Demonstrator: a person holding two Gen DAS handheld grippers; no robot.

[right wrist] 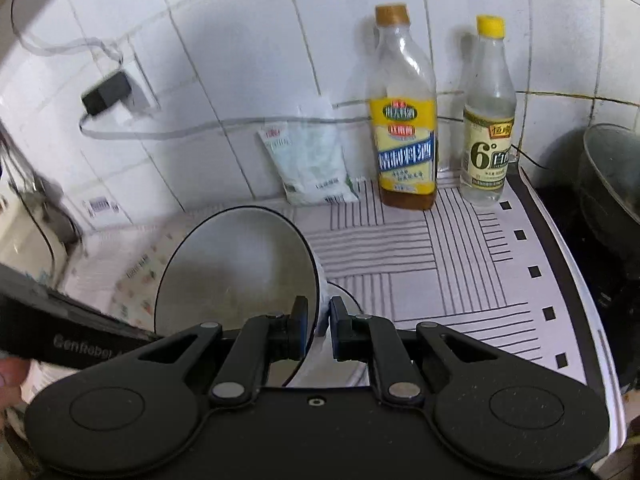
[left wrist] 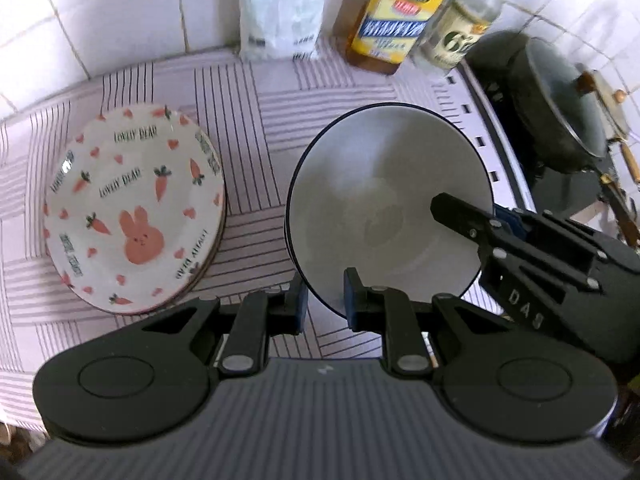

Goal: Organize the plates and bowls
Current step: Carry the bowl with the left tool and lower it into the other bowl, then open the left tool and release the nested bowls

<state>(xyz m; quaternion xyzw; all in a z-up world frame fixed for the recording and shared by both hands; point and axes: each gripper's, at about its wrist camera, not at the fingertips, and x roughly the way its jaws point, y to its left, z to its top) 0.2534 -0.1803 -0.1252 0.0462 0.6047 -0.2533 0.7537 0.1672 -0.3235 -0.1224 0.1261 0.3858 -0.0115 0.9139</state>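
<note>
Left of the left gripper's [left wrist: 324, 300] jaws, well clear of them, a stack of rabbit-and-carrot plates [left wrist: 134, 204] rests on the striped mat [left wrist: 320, 92]; ahead of those jaws, the large white bowl [left wrist: 388, 208] with its dark rim is held tilted above the mat; the left jaws stand nearly together, clamped on the near rim, one pad outside the wall and one inside; right of them, the right gripper [left wrist: 476, 220] reaches in from the side, its jaws likewise drawn close on the bowl's right rim, one finger lying inside the bowl. In the right wrist view the same bowl [right wrist: 236, 280] fills the space just ahead and left of the right gripper [right wrist: 319, 326], the rim passing between the narrow gap of its pads; the plates [right wrist: 132, 280] show only as a blur beyond the bowl's left side; further right, against the tiled wall, stand a salt bag [right wrist: 310, 164], a yellow-labelled bottle [right wrist: 406, 120] and a clear bottle [right wrist: 488, 120], with a dark pan [right wrist: 612, 184] off the mat's right edge. Judgement: the step in hand is a two-gripper carry of the bowl across the mat, probably toward a place beside the plates; whether a second bowl sits nested beneath cannot be told. The next move calls for levelling the bowl, lowering it until its base meets the mat clear of the plate stack, and parting both pairs of jaws only once it is supported.
</note>
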